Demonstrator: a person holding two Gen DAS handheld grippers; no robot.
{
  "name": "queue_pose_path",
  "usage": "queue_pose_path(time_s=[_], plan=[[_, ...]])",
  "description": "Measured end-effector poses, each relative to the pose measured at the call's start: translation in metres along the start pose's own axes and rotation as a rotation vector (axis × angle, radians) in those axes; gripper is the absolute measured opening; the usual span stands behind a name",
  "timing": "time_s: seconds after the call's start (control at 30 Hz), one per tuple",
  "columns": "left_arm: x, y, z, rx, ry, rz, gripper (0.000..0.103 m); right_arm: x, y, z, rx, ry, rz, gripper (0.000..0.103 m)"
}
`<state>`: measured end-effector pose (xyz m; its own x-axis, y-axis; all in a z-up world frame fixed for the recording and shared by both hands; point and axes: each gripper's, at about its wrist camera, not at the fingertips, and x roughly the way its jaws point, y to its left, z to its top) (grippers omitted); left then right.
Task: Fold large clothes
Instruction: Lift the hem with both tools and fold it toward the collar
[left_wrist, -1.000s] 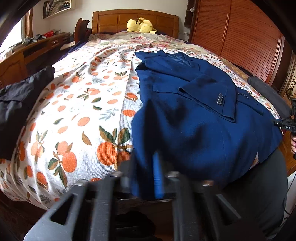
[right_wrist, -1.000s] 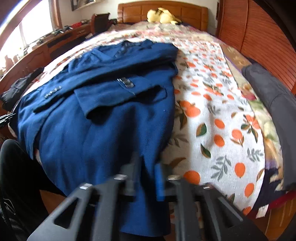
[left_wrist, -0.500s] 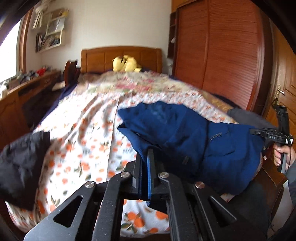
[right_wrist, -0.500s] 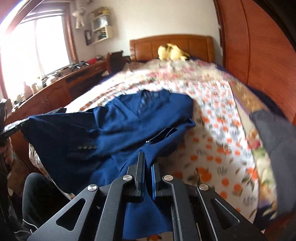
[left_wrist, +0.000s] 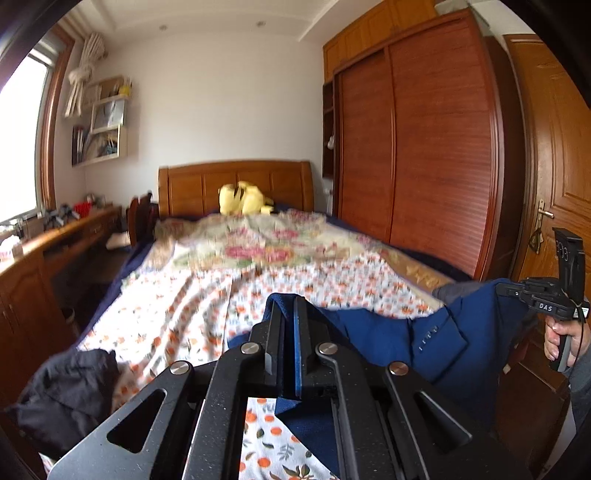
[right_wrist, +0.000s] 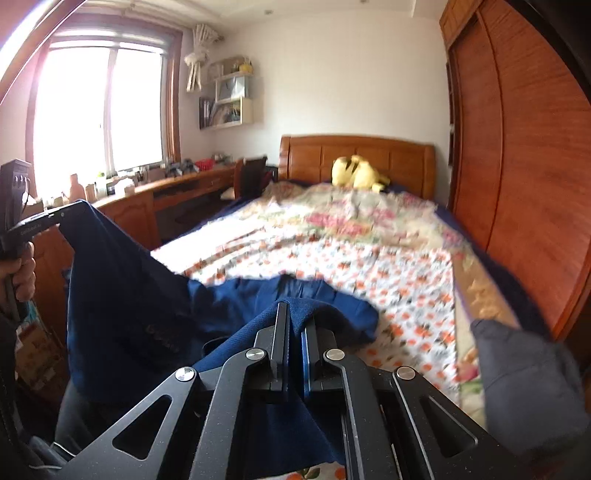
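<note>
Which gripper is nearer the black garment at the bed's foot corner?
Left. The left gripper holds the blue jacket just beside the black garment; the right gripper holds the jacket's far edge, well across the bed.

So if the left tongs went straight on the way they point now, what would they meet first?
Most likely the bedspread on the bed, past the blue jacket the left tongs already hold; depth is hard to judge.

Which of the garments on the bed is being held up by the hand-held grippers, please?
The blue jacket: both hand-held grippers are shut on its edge. The black garment at the bed's left corner and the grey one on the right lie untouched.
</note>
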<state>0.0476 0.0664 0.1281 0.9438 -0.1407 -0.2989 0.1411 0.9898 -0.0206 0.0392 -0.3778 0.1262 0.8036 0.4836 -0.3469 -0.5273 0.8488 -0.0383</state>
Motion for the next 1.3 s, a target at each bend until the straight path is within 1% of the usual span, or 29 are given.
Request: queue_pose_path(time_s=[0.1,0.17,0.23,0.3,0.4,0.47,0.57,0.67,0.8,0.9,1.0,1.1,1.13,1.17,1.3], plan=[[-0.026,-0.002,0.014,0.013,-0.054,-0.007,0.004,-0.041,0.004,0.011,-0.042,-0.051,-0.022,0.004],[-0.042,-0.002,0.019,0.021,-0.091,-0.018,0.004,-0.065,0.004,0.012,-0.058,-0.093,-0.050,0.004],[-0.045,0.001,0.018,0.033,-0.090,-0.002,0.004,-0.077,0.003,0.011,-0.073,-0.108,-0.077,0.004],[-0.034,0.006,0.012,0.033,-0.065,-0.003,0.004,-0.075,0.000,0.007,-0.086,-0.098,-0.086,0.004],[0.007,0.019,-0.006,0.007,0.012,0.007,0.004,-0.047,-0.002,-0.009,-0.100,-0.037,-0.090,0.004],[0.044,0.029,-0.020,-0.015,0.076,0.026,0.004,-0.015,-0.006,-0.022,-0.099,0.028,-0.085,0.004],[0.090,0.041,-0.039,-0.055,0.133,0.045,0.004,0.035,-0.014,-0.043,-0.094,0.111,-0.104,0.004],[0.124,0.048,-0.051,-0.070,0.155,0.078,0.004,0.078,-0.030,-0.052,-0.057,0.157,-0.131,0.004],[0.155,0.053,-0.054,-0.078,0.159,0.092,0.004,0.114,-0.046,-0.049,-0.012,0.162,-0.189,0.004],[0.177,0.055,-0.057,-0.066,0.154,0.093,0.004,0.145,-0.046,-0.046,0.013,0.162,-0.225,0.004],[0.196,0.057,-0.065,-0.076,0.162,0.068,0.004,0.180,-0.046,-0.046,0.040,0.192,-0.220,0.004],[0.213,0.055,-0.081,-0.064,0.172,0.080,0.004,0.198,-0.037,-0.058,0.024,0.237,-0.243,0.004],[0.217,0.055,-0.086,-0.060,0.179,0.079,0.004,0.204,-0.035,-0.057,0.013,0.248,-0.252,0.005],[0.222,0.055,-0.091,-0.058,0.187,0.072,0.004,0.206,-0.031,-0.058,0.003,0.263,-0.263,0.007],[0.237,0.058,-0.111,-0.083,0.217,0.020,0.004,0.212,-0.021,-0.059,-0.012,0.316,-0.296,0.011]])
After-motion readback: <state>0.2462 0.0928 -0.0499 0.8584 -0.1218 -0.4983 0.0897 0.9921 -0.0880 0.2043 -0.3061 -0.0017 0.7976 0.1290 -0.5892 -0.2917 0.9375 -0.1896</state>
